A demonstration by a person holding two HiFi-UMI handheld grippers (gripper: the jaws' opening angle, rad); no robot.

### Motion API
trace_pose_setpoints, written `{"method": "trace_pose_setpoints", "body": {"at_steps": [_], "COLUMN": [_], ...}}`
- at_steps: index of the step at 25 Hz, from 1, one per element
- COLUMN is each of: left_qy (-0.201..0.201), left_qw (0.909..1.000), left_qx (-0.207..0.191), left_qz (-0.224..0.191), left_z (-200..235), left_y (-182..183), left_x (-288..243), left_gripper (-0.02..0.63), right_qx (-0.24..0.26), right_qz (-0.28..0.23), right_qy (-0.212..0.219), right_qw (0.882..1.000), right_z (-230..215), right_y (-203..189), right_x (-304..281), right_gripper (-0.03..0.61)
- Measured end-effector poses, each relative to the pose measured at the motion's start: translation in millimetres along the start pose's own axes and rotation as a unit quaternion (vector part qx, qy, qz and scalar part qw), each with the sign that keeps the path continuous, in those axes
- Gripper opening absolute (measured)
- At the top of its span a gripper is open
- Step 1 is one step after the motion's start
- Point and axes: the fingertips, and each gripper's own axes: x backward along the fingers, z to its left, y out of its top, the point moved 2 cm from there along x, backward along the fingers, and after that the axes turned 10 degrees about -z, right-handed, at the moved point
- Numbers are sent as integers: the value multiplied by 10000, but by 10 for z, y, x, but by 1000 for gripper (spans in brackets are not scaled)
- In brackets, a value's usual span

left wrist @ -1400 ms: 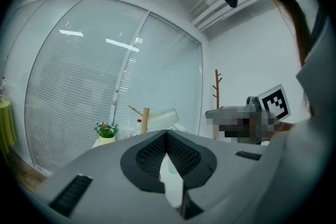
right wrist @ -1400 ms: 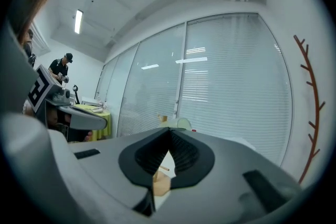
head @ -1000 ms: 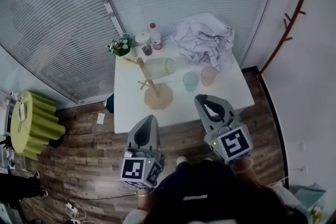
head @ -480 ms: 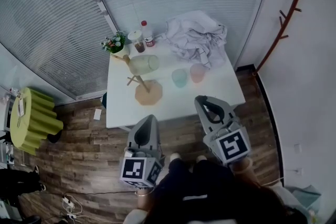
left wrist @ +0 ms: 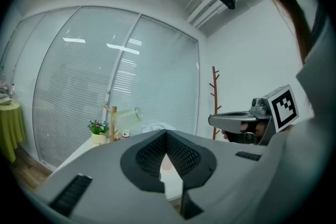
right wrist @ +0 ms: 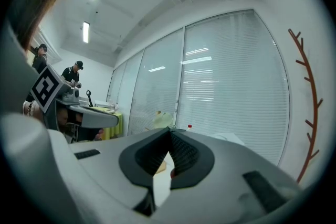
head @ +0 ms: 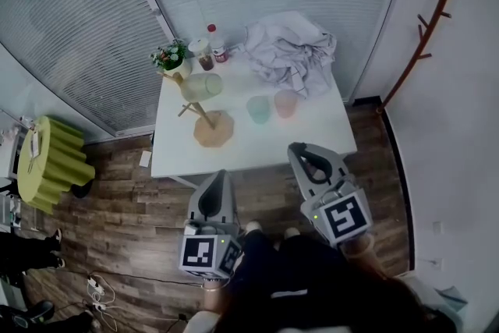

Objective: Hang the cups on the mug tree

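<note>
Cups [head: 258, 110] well beyond closed fingers [head: 216, 197]

The table [head: 312, 138] top is white, smooth and matt. On its left part the mug tree [head: 212, 129] is pale bare wood, base and pegs alike. The clear cup [head: 201, 85] on it is glossy; glass or plastic, I cannot tell. The green cup [head: 258, 109] and pink cup [head: 285, 103] look translucent and frosted. At the far side lies crumpled white cloth [head: 288, 51]. The floor [head: 117, 191] is brown wood plank, dull and grainy. The left gripper [head: 221, 175] and right gripper [head: 301, 147] are matt grey plastic; the pads [left wrist: 149, 152] are black and finely ribbed.
</note>
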Motion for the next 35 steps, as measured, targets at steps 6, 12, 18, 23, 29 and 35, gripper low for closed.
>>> {"method": "trace_pose_setpoints", "body": {"at_steps": [6,12,18,23,29,35], "left_qy": [246,335,288,162,-25,-158], "left_qw": [9993,9990,9995,9997,9999,9998], "left_qx": [99,87,35,-15,-14,-11], "left_qz": [-271,-280,-160,-160,-137,-113], "left_z": [-155,-325,-439,-498,-528,-512], "left_y": [35,-4,-30,-34,-107,-188], "left_x": [17,4,-39,-104,-239,-446], "left_gripper": [-2,0,0,0,0,0], "right_qx": [-85,-121,-74,-60,-97,-159], "right_qz": [-89,-201,-249,-356,-246,-274], "right_qy": [16,164,255,98,-155,-263], "right_qw": [9999,9996,9993,9993,9995,9992], "right_z": [-149,-244,-309,-392,-550,-700], "right_y": [-11,-22,-46,-67,-215,-356], "right_x": [182,306,350,385,343,235], "right_gripper": [-3,-3,-3,-5,-5,-3]}}
